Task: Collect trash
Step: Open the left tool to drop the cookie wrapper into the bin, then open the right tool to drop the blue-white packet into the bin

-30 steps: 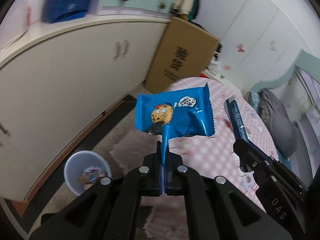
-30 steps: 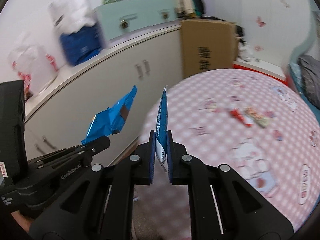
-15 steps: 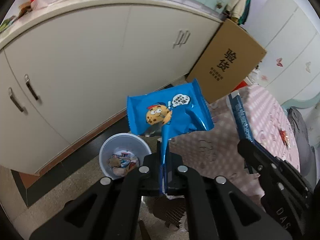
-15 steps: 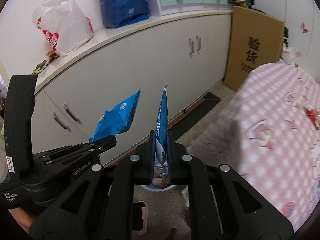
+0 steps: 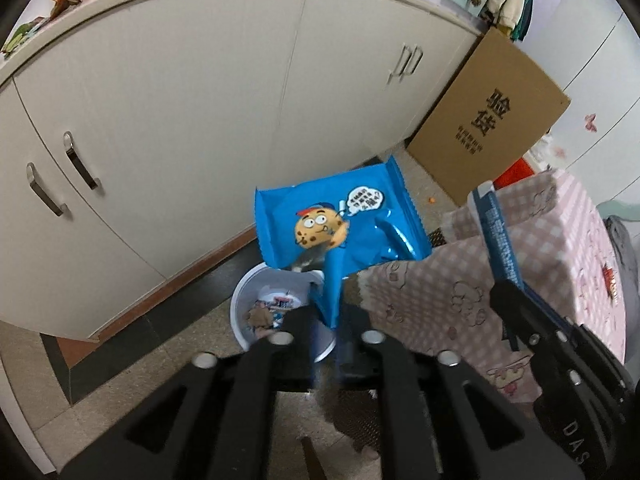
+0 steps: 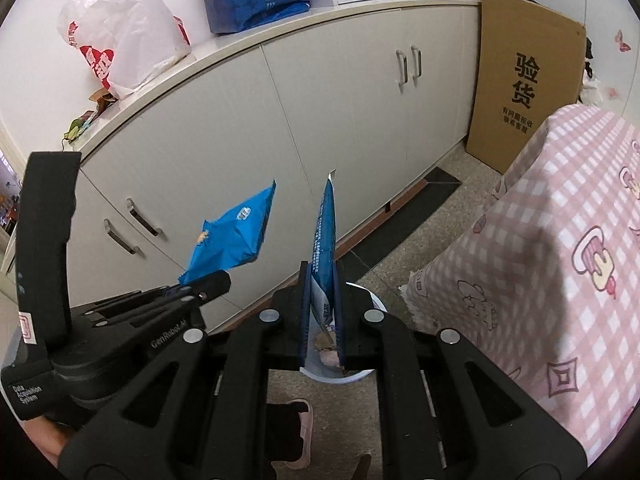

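Note:
My left gripper point(image 5: 329, 322) is shut on a blue cookie wrapper point(image 5: 340, 220) with a cartoon cookie on it, held above a white trash bin point(image 5: 256, 312) on the floor that holds several wrappers. My right gripper point(image 6: 323, 312) is shut on a second blue wrapper point(image 6: 325, 236), seen edge-on, also over the bin point(image 6: 340, 376). In the right wrist view the left gripper point(image 6: 208, 284) and its cookie wrapper point(image 6: 232, 240) are at the left. In the left wrist view the right gripper point(image 5: 500, 292) with its wrapper point(image 5: 498, 232) is at the right.
Cream cabinets point(image 5: 180, 120) run along the wall behind the bin. A cardboard box point(image 5: 492, 120) leans against them. A table with a pink checked cloth point(image 6: 560, 240) stands to the right, close to the bin. Bags point(image 6: 120, 32) sit on the counter.
Both grippers have swung left and down from the table toward the floor. The bin is now directly under both wrappers. Both stay shut.

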### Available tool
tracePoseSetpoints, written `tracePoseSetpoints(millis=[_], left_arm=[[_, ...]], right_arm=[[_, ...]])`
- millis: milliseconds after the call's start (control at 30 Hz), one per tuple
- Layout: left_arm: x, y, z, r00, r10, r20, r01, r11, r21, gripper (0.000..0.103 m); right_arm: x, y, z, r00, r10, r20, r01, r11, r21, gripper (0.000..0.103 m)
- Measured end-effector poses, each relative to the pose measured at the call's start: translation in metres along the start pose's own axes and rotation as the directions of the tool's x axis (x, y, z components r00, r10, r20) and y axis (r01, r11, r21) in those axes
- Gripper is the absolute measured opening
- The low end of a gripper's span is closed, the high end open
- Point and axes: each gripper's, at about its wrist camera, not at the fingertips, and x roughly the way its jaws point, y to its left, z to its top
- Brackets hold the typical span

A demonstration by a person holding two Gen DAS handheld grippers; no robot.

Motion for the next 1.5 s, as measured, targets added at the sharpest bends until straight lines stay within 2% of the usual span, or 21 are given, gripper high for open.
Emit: tracePoseSetpoints(millis=[33, 100, 400, 533, 1200, 1233, 1367, 1500], left_arm=[[0.002, 0.001, 0.000, 1.000, 0.003, -0.005, -0.003, 1.000, -0.003, 0.034], [0.003, 0.002, -0.001, 1.000, 0.011, 0.003, -0.011, 1.000, -0.002, 0.043], [0.001, 0.005, -0.002, 0.999, 0.042, 0.018, -0.042, 0.999, 0.004, 0.057], [-0.003, 0.008, -0.002, 0.997, 0.072, 0.038, -0.072, 0.997, 0.006, 0.060], [-0.006, 0.023, 0.000, 0.990, 0.127, 0.063, -0.126, 0.992, -0.022, 0.063], [-0.006, 0.024, 0.001, 0.989, 0.132, 0.064, -0.130, 0.991, -0.023, 0.063], [-0.006, 0.028, 0.003, 0.986, 0.155, 0.068, -0.152, 0.988, -0.035, 0.064], [-0.006, 0.031, 0.003, 0.985, 0.160, 0.068, -0.157, 0.987, -0.046, 0.065]], right_arm=[[0.002, 0.000, -0.001, 1.000, 0.002, -0.004, -0.002, 1.000, 0.002, 0.011], [0.005, 0.001, -0.001, 1.000, 0.004, -0.007, -0.004, 1.000, 0.005, 0.011], [0.011, 0.002, -0.003, 1.000, 0.010, -0.019, -0.010, 1.000, 0.006, 0.011], [0.012, 0.003, -0.004, 1.000, 0.014, -0.022, -0.014, 1.000, 0.005, 0.011], [0.027, 0.012, -0.003, 0.999, 0.027, -0.018, -0.027, 1.000, 0.006, 0.013], [0.029, 0.013, -0.002, 0.999, 0.029, -0.025, -0.029, 1.000, 0.007, 0.016], [0.035, 0.016, -0.001, 1.000, 0.018, -0.022, -0.018, 1.000, 0.007, 0.042], [0.034, 0.015, -0.001, 1.000, 0.025, -0.015, -0.025, 1.000, 0.010, 0.044]])
